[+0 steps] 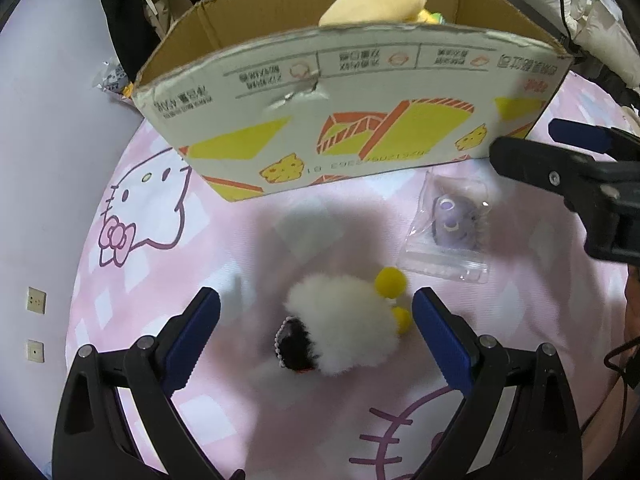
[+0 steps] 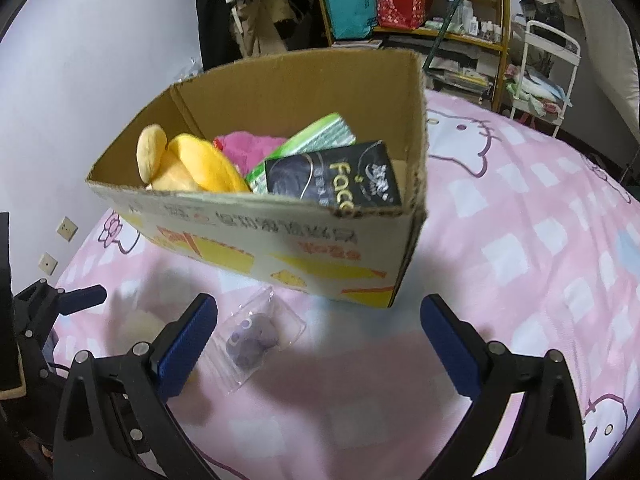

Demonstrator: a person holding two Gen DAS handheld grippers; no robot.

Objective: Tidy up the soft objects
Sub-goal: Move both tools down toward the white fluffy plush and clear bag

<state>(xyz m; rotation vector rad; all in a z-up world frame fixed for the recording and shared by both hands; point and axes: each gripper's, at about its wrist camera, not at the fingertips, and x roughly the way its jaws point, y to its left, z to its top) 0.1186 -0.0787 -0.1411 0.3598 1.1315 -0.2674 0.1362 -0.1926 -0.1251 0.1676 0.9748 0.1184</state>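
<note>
A white fluffy plush toy [image 1: 344,324] with yellow pompoms and a black patch lies on the pink bedspread between the open fingers of my left gripper [image 1: 316,340]. A purple toy in a clear zip bag [image 1: 454,226] lies to its right, just in front of the cardboard box [image 1: 360,128]; it also shows in the right wrist view [image 2: 256,340]. My right gripper [image 2: 320,344] is open and empty above the bed, near the box's corner [image 2: 404,240]. The box holds a yellow plush [image 2: 192,168], a pink soft item, a green pack and a black pack.
The pink Hello Kitty bedspread [image 2: 520,240] covers the bed. A white wall with sockets [image 1: 36,300] is at the left. Shelves with bags [image 2: 400,0] and a white cart [image 2: 552,64] stand behind the bed. My right gripper shows at the left view's right edge [image 1: 560,168].
</note>
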